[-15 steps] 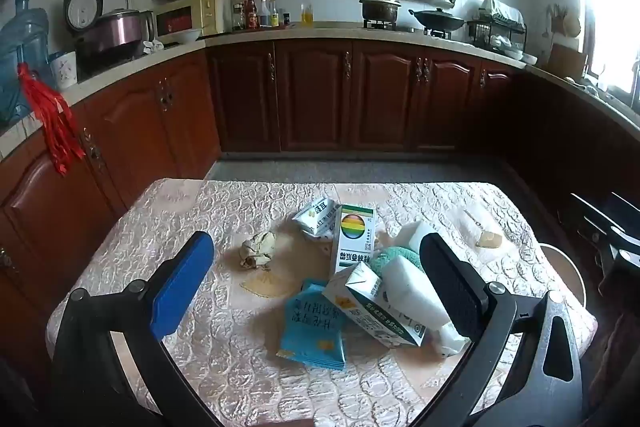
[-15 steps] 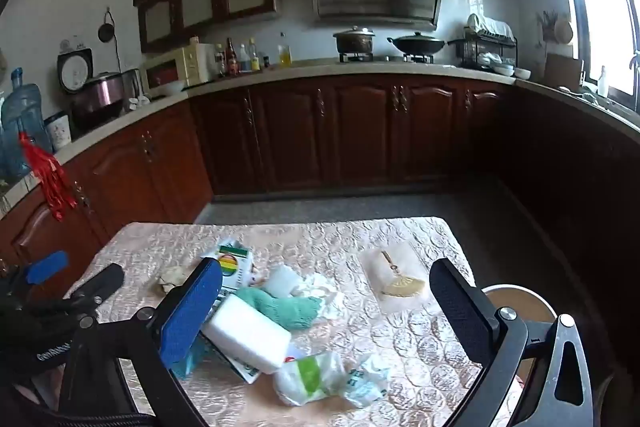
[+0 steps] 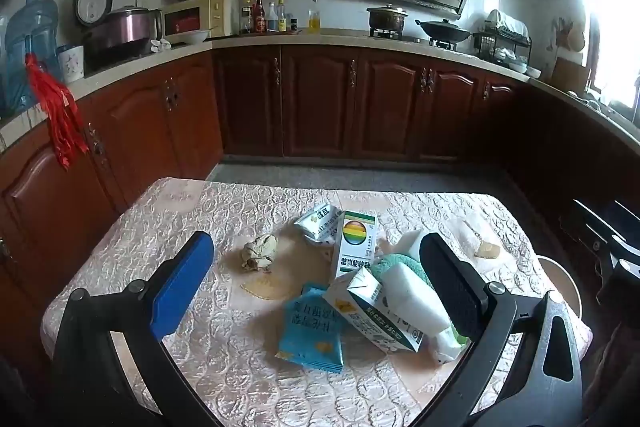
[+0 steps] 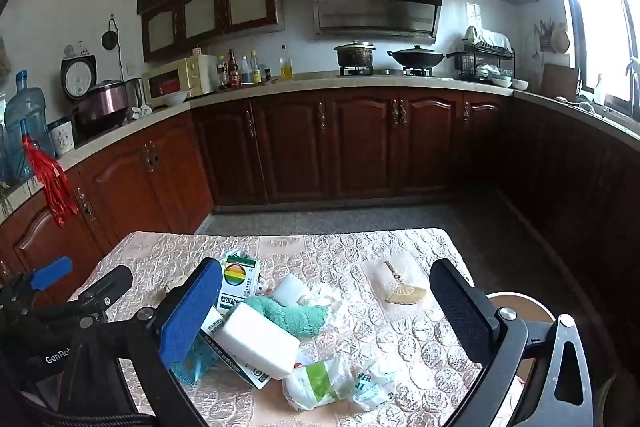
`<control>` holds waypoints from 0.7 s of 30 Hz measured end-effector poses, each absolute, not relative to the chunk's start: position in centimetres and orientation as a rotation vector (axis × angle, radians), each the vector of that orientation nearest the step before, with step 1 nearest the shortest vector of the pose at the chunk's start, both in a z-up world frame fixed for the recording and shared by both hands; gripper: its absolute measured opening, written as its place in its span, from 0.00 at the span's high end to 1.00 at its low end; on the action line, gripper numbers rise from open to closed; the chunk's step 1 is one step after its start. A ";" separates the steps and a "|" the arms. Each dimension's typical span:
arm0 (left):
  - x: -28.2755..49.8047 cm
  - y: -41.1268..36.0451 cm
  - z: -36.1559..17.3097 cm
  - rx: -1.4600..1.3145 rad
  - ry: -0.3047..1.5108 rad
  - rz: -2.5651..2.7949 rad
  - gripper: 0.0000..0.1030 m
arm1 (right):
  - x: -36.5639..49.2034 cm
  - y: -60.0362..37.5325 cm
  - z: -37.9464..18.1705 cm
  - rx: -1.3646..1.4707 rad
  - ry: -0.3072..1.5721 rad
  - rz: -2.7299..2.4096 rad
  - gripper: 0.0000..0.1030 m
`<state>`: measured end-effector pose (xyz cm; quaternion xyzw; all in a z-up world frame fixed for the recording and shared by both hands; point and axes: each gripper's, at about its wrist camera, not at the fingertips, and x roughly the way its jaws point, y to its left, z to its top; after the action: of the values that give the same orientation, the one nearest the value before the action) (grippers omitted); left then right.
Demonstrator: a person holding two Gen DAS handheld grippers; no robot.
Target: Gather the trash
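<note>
A pile of trash lies on the quilted table [image 3: 132, 227]: a blue snack bag [image 3: 312, 327], a milk carton [image 3: 372, 315], a white block [image 3: 412, 299], a white box with a rainbow circle [image 3: 356, 243], a crumpled paper ball [image 3: 260, 251] and a teal cloth [image 4: 292, 315]. A crumpled white-green plastic wrapper [image 4: 332, 383] lies nearest in the right wrist view. My left gripper [image 3: 316, 291] is open and empty, hovering above the pile. My right gripper [image 4: 328, 315] is open and empty, above the pile's right side. The left gripper also shows at the left of the right wrist view [image 4: 80, 283].
A small gold fan-shaped trinket [image 4: 404, 293] lies on the table's right part. A round white bin rim [image 4: 520, 307] stands beside the table's right edge. Dark wood cabinets [image 3: 320, 99] and a cluttered counter line the walls beyond the floor.
Both grippers have shifted only slightly; the views are almost the same. Nothing on the table has moved.
</note>
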<state>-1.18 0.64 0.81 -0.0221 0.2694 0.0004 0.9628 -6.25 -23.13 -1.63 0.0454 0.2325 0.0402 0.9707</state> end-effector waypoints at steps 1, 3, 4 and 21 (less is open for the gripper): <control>-1.2 0.7 0.8 -0.046 0.546 0.000 0.00 | -6.3 -23.1 -1.6 0.086 0.466 0.081 0.00; -1.0 0.8 0.5 -0.049 0.546 0.001 0.00 | -6.4 -22.8 -1.5 0.079 0.464 0.081 0.00; -1.1 0.9 0.4 -0.050 0.545 0.001 0.00 | -6.4 -22.8 -1.5 0.080 0.464 0.080 0.00; 0.3 1.8 -0.9 -0.071 0.552 -0.003 0.00 | -6.7 -23.1 -1.5 0.101 0.451 0.069 0.00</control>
<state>0.34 1.83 -0.94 -0.0350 0.2723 -0.0015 0.9616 -6.70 -23.06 -1.48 0.0503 0.2232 0.0344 0.9729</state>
